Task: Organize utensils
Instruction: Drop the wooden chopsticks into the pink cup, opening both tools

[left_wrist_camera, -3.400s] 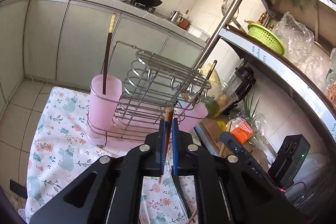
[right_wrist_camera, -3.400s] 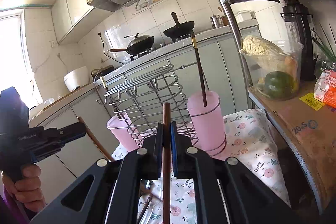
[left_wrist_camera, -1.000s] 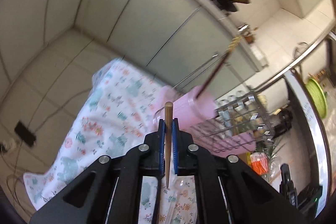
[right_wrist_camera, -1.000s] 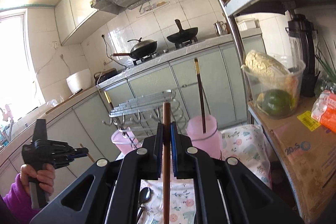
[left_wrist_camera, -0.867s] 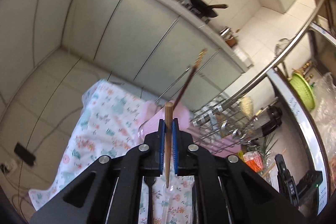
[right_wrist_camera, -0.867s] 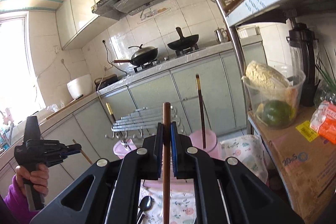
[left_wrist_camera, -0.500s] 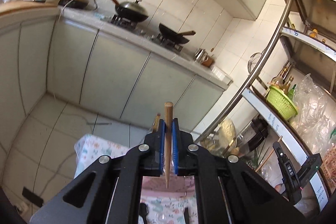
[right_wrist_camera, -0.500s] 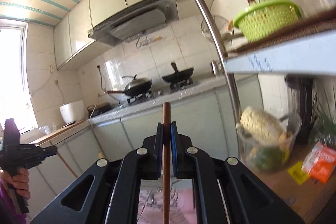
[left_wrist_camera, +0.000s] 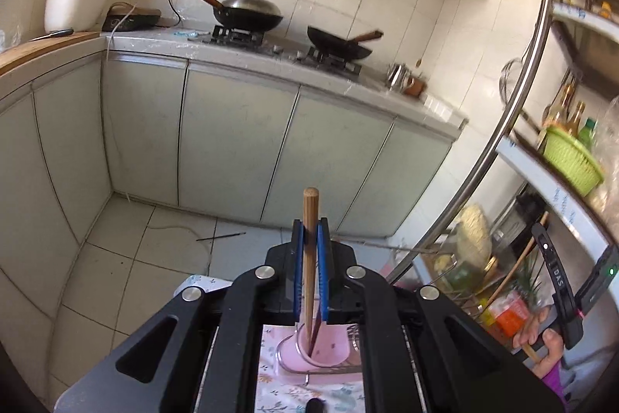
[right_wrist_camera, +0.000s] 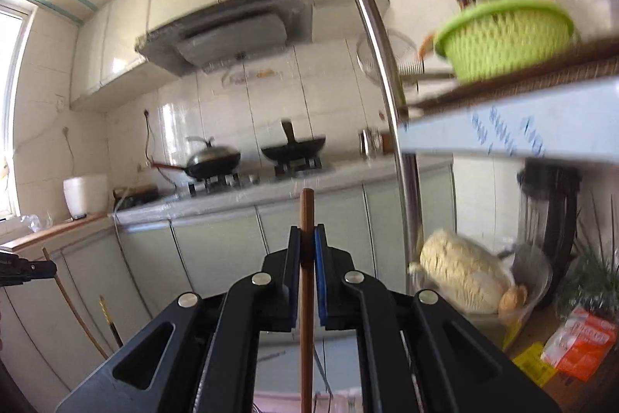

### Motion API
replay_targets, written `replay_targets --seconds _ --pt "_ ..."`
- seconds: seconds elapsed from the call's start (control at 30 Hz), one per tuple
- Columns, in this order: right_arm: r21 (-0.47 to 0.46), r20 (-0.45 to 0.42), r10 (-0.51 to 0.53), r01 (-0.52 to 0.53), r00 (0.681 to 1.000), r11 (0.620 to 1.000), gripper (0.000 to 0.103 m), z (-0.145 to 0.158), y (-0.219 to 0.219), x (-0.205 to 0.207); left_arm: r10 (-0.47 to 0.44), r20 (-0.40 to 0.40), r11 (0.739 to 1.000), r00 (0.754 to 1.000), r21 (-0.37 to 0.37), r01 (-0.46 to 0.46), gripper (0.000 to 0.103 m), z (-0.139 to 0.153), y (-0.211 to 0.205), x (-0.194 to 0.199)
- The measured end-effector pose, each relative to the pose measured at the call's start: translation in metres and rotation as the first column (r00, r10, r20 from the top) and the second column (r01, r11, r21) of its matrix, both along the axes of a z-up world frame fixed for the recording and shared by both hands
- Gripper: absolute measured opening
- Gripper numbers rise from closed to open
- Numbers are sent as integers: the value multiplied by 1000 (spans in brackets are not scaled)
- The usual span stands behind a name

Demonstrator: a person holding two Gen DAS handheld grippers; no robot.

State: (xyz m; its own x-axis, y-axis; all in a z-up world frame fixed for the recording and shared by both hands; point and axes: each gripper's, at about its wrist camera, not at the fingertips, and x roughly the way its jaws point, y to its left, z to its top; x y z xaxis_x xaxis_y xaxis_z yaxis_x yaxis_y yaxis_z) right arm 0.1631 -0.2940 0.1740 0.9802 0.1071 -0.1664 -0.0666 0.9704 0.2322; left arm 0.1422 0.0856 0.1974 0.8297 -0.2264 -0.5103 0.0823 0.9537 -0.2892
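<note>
The left gripper (left_wrist_camera: 310, 269) clamps a chopstick (left_wrist_camera: 309, 258) upright between its jaws, above a pink cup (left_wrist_camera: 325, 349). The right gripper (right_wrist_camera: 307, 277) grips another chopstick (right_wrist_camera: 306, 297); the view is blurred, the holder probably below.

Much of the rack and cloth lies behind the grippers, and the right wrist view is smeared.

In the left wrist view the left gripper (left_wrist_camera: 310, 273) hides most of the pink cup (left_wrist_camera: 327, 349), and the chopstick (left_wrist_camera: 309, 258) it clamps ends low in the frame against the cup mouth; whether it touches I cannot tell. The cloth (left_wrist_camera: 278, 389) is cut by the bottom edge. At lower right a hand (left_wrist_camera: 541, 343) is cropped by the rim. In the right wrist view the basket (right_wrist_camera: 503, 33), the shelf lettering and the bowl (right_wrist_camera: 483, 281) are blurred. The stick (right_wrist_camera: 306, 297) in the right gripper (right_wrist_camera: 307, 273) runs off the bottom edge. The other gripper's tip at far left is mostly cropped.
</note>
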Motion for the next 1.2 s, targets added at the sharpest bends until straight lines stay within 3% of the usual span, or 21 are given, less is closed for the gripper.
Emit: replay_targets --seconds 0.2,0.4,0.63,0.8,1.03,1.2 --pt "40 -172 40 -34 984 999 7 -40 -6 26 -34 -100 999 994 37 37 6 -33 -16 26" --pt "40 -211 64 -56 975 998 7 -50 -5 28 -54 -177 997 983 40 62 6 -65 -28 44" --pt "31 -253 115 -111 961 993 9 -50 7 31 -72 -166 997 983 23 76 8 -68 -36 46" --pt "20 -262 132 -132 956 991 22 -48 10 27 -59 -151 998 987 -26 55 31 -64 -28 45" --pt "-4 -235 112 -117 965 993 22 -36 9 6 -41 -109 998 993 -53 35 34 -52 -17 29" --pt "-14 -209 113 -119 971 993 22 -31 9 -27 -32 -57 999 998 -28 30 34 -46 -12 1"
